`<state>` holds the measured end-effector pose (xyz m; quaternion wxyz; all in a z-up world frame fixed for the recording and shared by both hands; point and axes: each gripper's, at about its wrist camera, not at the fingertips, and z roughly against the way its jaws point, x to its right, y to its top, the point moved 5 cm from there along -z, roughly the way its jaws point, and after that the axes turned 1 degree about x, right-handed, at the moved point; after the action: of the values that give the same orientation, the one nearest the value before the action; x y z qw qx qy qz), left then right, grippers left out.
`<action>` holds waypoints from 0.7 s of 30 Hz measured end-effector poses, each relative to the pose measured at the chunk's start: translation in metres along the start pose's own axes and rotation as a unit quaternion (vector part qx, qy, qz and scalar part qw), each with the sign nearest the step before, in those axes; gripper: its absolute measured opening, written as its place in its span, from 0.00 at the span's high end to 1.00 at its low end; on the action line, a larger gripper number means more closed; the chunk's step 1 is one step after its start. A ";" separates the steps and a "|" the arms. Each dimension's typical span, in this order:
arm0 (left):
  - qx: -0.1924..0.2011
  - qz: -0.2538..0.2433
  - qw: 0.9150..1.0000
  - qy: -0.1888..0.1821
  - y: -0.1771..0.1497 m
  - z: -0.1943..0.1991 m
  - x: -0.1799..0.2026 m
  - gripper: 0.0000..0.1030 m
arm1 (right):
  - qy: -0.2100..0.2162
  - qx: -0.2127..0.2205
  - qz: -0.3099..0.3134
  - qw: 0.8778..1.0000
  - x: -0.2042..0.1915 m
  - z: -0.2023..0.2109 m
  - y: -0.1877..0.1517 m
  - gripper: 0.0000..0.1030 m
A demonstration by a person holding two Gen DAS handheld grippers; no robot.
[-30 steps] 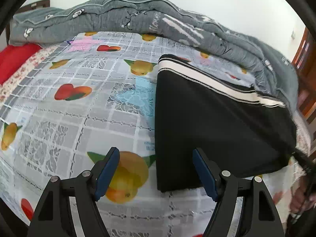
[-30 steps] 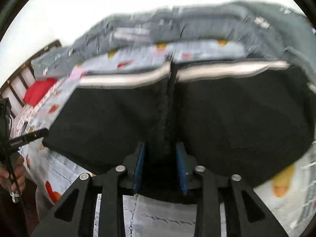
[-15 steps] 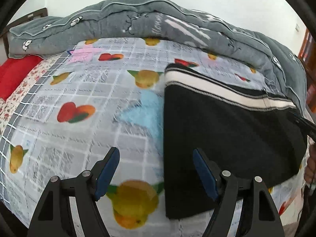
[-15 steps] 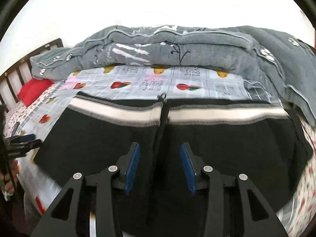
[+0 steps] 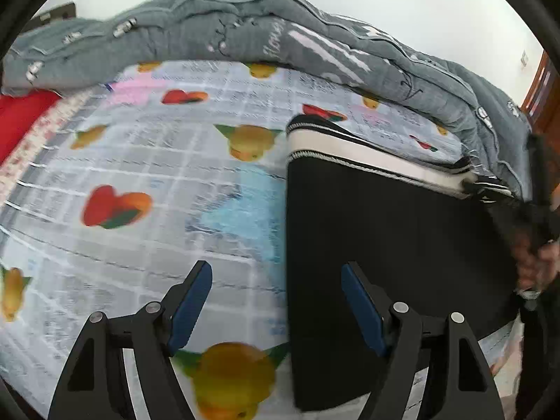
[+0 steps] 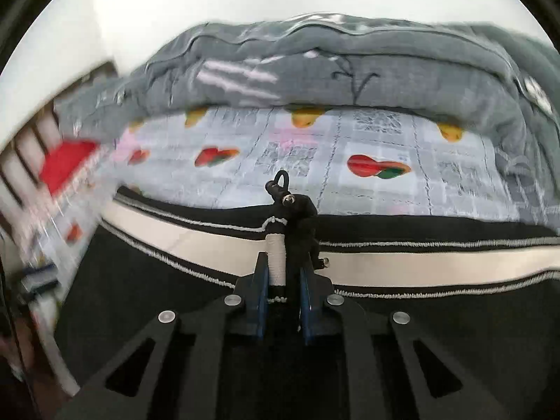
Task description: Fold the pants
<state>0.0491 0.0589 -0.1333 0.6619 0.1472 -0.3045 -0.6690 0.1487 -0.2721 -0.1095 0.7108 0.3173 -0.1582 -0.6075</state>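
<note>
Right gripper clamped on waistband, left gripper released

While spread wide at the bottom of the left wrist frame, left gripper point(image 5: 276, 273) grips nothing, blue pads point(image 5: 190, 302) apart over the fruit-print bedsheet point(image 5: 140, 175). Red pillow point(image 5: 17, 119) at far left edge. Grey quilt point(image 5: 245, 28) bunched along the top, left to right. Black pants point(image 5: 385, 245) folded flat on the sheet, centre to right of frame, white-striped waistband point(image 5: 367, 155) along their upper edge. Right fingertip of the left gripper over the pants' left edge; contact unclear. Blurred hand at far right edge.

Right wrist frame: red pillow point(image 6: 66, 161) and headboard slats at left, blurred. Bedsheet point(image 6: 350, 161) across the middle, quilt point(image 6: 350, 70) above. Pants point(image 6: 455, 332) fill the lower half, waistband point(image 6: 420, 266) crossing left to right. Right gripper point(image 6: 284, 273) clenched at bottom centre, pinching a bunched fold of waistband between the blue pads point(image 6: 260, 290), drawcord loop point(image 6: 281, 178) poking up just above.
</note>
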 end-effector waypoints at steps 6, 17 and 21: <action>-0.021 -0.006 1.000 0.001 0.008 -0.019 0.006 0.29 | -0.067 -0.039 0.041 0.996 0.000 -0.004 -0.011 0.73; -0.044 -0.012 0.999 -0.021 0.035 -0.044 0.012 0.48 | -0.229 0.095 -0.093 0.964 0.129 0.191 -0.116 0.49; -0.063 -0.016 0.997 -0.029 0.038 -0.061 0.021 0.50 | -0.236 0.075 -0.174 0.953 0.178 0.206 -0.160 0.49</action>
<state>0.1142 0.0282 -0.1537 0.6501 0.0907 -0.2780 -0.7013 -0.0615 -0.5066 -0.0866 0.5103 0.2398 -0.3088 -0.7660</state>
